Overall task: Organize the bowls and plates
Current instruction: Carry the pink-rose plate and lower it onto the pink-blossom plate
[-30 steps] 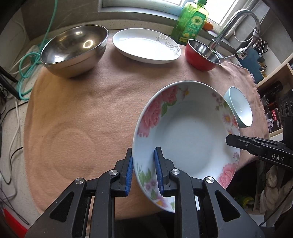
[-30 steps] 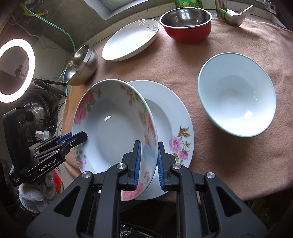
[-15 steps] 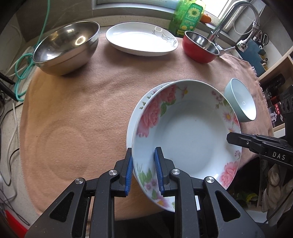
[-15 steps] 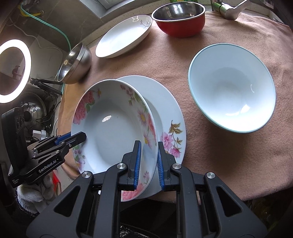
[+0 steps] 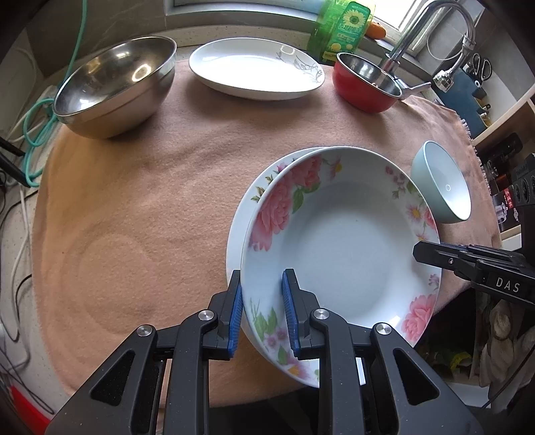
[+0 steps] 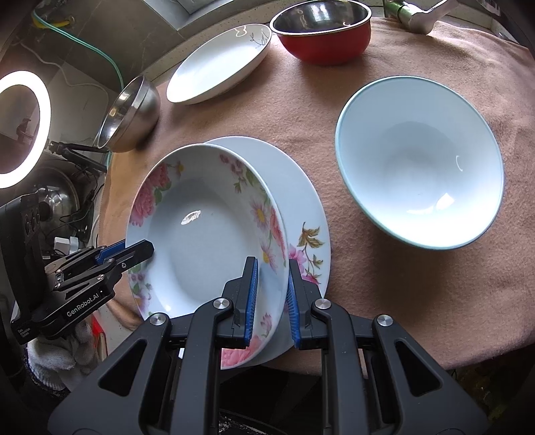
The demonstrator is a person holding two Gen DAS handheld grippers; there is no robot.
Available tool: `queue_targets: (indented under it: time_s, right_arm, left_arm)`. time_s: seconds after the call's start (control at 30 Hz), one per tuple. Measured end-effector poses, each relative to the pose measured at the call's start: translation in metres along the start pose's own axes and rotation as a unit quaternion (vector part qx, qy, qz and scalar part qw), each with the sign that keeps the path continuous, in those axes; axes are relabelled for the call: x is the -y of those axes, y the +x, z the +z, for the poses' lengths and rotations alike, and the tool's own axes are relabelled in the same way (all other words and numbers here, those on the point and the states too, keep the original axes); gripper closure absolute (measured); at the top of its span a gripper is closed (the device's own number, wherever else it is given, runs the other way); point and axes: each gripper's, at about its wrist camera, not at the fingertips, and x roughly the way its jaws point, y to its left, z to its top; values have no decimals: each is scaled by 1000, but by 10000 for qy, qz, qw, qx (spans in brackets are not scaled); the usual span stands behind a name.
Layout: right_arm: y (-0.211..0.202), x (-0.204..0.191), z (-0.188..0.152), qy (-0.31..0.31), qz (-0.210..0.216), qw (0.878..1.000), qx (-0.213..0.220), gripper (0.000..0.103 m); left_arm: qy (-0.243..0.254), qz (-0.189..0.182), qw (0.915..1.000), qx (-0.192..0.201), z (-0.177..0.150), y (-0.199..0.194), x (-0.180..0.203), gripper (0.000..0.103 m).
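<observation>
A deep plate with pink flowers (image 5: 341, 247) is held tilted just above the cloth by both grippers. My left gripper (image 5: 260, 277) is shut on its near-left rim, one blue pad inside and one outside. My right gripper (image 6: 271, 264) is shut on the opposite rim in the same way. Each gripper also shows in the other's view, the right gripper (image 5: 421, 251) and the left gripper (image 6: 147, 247). Under the held plate (image 6: 207, 234) lies a second floral plate (image 6: 301, 200) flat on the cloth, its rim (image 5: 237, 234) peeking out at the left.
On the pink cloth (image 5: 133, 217) stand a steel bowl (image 5: 113, 87), a white oval plate (image 5: 254, 73), a red bowl (image 5: 364, 83) and a pale blue bowl (image 6: 418, 160). A faucet (image 5: 434, 20) and a green bottle (image 5: 341, 30) are behind. The cloth's front edge is close.
The held plate and both grippers have shifted a little over the lower plate, whose left rim now shows in the left wrist view. Both grips are unchanged.
</observation>
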Motion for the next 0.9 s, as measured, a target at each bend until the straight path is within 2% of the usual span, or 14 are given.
queue_targets:
  time_s: [0.4,0.77,0.9]
  right_arm:
    - [1,0,2,-31,-147,9999,20,85]
    - [4,-13,1,-379,-399,9985,-9,73]
    - [4,-13,1,-411,-386,9984,-25,73]
  left_arm:
    - [78,39,10000,-3,4,3,5,82]
    - [94,162,9998,1,5,2,5,82]
    - [94,175,9998,6,5,2,5,82]
